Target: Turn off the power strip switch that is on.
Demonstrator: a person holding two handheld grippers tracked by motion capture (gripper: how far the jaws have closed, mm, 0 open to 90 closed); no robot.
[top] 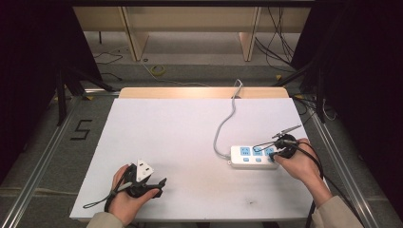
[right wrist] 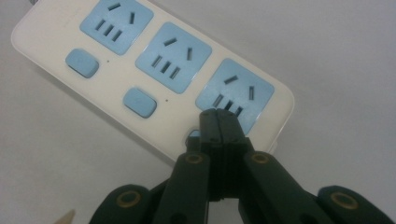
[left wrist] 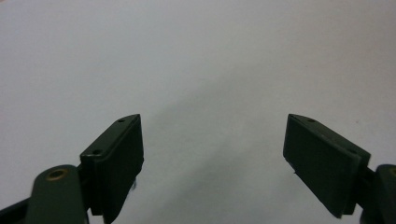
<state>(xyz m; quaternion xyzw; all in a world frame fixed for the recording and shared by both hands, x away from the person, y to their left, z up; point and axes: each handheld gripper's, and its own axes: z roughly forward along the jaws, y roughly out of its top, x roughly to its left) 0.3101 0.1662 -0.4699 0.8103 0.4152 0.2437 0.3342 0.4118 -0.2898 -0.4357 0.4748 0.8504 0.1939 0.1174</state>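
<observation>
Right claw (right wrist: 218, 116) pressed closed atop power strip's (right wrist: 154, 77) end switch.

1. The power strip (top: 253, 157) is lying right of centre on the table (top: 180, 137).
2. The right gripper (top: 274, 157) is touching its right end.
3. The left gripper (top: 159, 186) is sitting lower left.

Even overhead light keeps the white rectangular table (top: 190, 142) bright against dark surroundings, shadows soft and faint, no glare, high view slightly soft, both gripper views blurry up close.
</observation>
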